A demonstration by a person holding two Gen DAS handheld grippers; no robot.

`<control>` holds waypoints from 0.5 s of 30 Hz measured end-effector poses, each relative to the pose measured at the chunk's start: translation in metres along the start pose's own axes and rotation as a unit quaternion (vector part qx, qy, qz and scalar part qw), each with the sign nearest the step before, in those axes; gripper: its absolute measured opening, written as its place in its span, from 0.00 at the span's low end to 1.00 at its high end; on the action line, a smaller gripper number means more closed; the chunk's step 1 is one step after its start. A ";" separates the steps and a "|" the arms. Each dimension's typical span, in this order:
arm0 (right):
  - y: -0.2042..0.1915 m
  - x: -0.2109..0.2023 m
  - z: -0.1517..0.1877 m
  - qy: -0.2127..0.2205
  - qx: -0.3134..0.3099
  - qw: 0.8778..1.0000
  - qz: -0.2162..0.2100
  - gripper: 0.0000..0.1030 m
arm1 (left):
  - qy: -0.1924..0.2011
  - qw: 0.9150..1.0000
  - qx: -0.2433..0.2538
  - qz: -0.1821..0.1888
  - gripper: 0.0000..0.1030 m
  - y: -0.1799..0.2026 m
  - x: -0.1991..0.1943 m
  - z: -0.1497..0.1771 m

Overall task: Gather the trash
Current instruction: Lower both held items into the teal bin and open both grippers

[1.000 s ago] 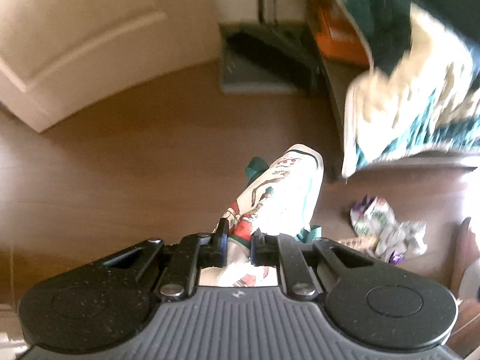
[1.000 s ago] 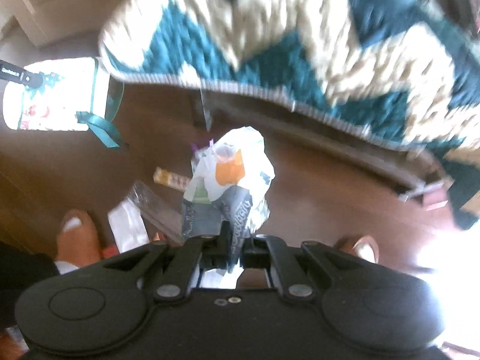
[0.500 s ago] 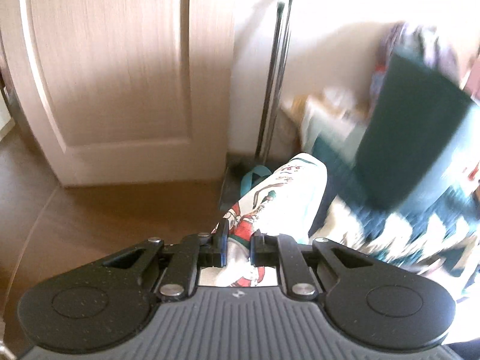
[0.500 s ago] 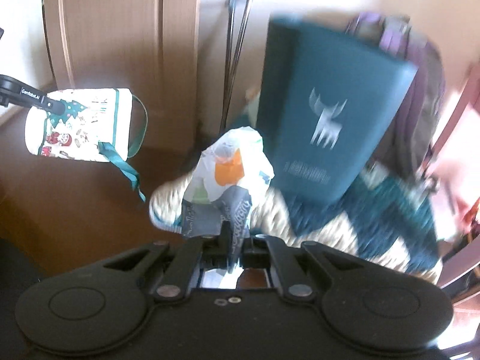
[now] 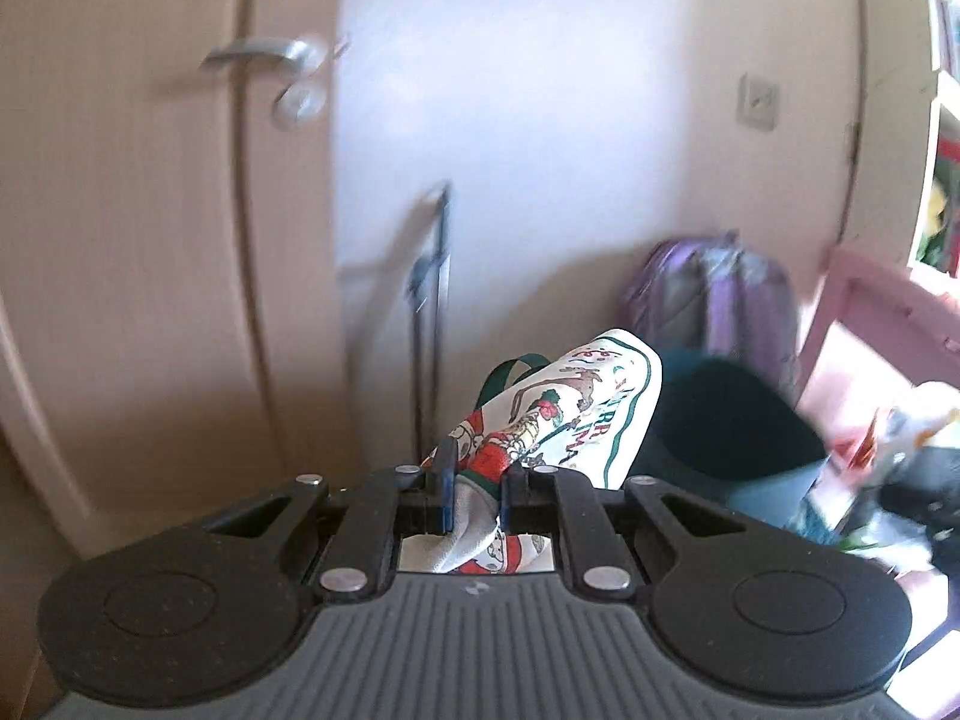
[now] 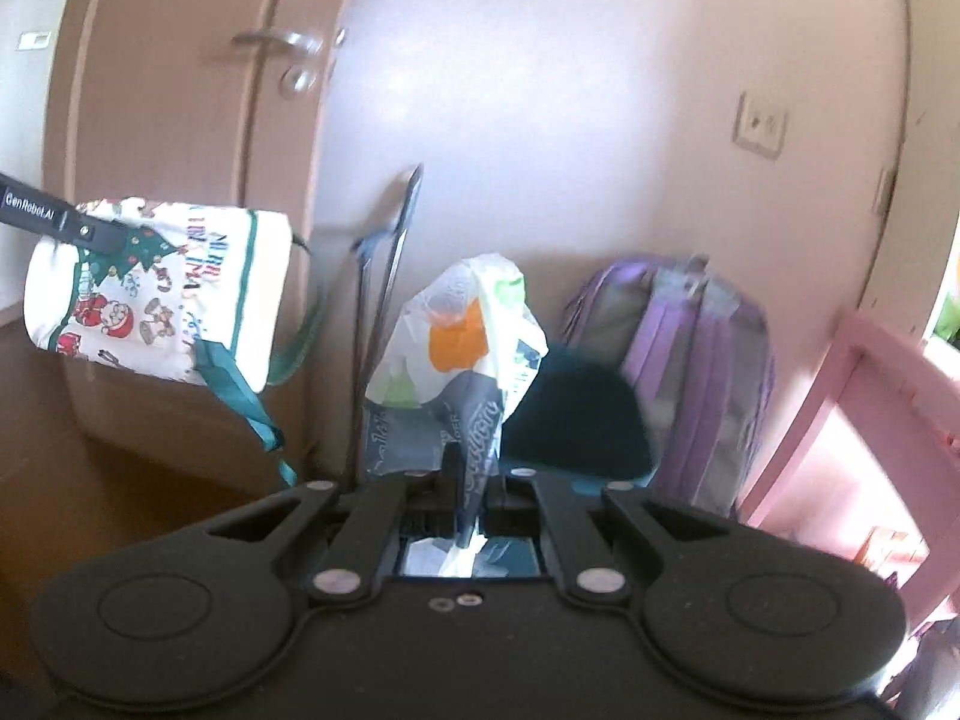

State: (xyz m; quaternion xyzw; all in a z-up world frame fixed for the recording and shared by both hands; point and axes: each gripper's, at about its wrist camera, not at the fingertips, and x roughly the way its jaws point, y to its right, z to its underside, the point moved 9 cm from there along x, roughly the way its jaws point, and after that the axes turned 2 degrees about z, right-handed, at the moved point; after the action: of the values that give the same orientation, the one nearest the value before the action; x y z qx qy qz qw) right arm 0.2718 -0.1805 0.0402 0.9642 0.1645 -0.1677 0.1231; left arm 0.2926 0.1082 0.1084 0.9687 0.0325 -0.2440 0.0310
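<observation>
My left gripper (image 5: 475, 483) is shut on the rim of a white Christmas-print bag (image 5: 558, 414) with green handles, which it holds up in the air. In the right wrist view that same bag (image 6: 162, 294) hangs at the left, with the left gripper's finger on its top edge. My right gripper (image 6: 471, 474) is shut on a crumpled plastic wrapper (image 6: 462, 348), white with orange, green and grey print, which sticks up in front of it. The wrapper and right gripper also show blurred at the right edge of the left wrist view.
A beige door (image 6: 180, 120) with a metal handle (image 6: 276, 39) stands at the left, a pale wall behind. A purple backpack (image 6: 702, 372) leans on the wall, a dark teal box (image 6: 576, 420) in front of it. Pink furniture (image 6: 858, 420) is at the right. Thin metal rods (image 6: 390, 276) lean in the corner.
Both grippers have risen from floor level, each keeping its hold. The views have swung up from the wooden floor and rug to the door, wall and backpack.
</observation>
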 end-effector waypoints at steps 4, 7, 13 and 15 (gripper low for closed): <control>0.021 0.013 -0.025 0.016 0.002 1.000 0.017 0.03 | 0.031 0.999 0.021 0.014 0.12 0.049 0.013 -0.043; 0.038 0.030 -0.036 0.016 0.002 0.999 0.030 0.03 | 0.040 0.998 0.031 0.029 0.12 0.088 0.020 -0.070; 0.066 0.059 -0.035 0.007 0.020 0.999 0.049 0.03 | 0.037 0.996 0.065 0.039 0.12 0.145 0.060 -0.088; 0.075 0.075 -0.029 -0.005 0.033 0.998 0.048 0.03 | 0.021 0.997 0.064 0.041 0.12 0.157 0.080 -0.082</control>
State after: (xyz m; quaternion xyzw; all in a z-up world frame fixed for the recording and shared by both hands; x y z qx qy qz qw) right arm 0.3738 -0.2204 0.0530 0.9737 0.1121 -0.1713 0.1000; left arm 0.4134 -0.0378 0.1494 0.9742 -0.0228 -0.2233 -0.0218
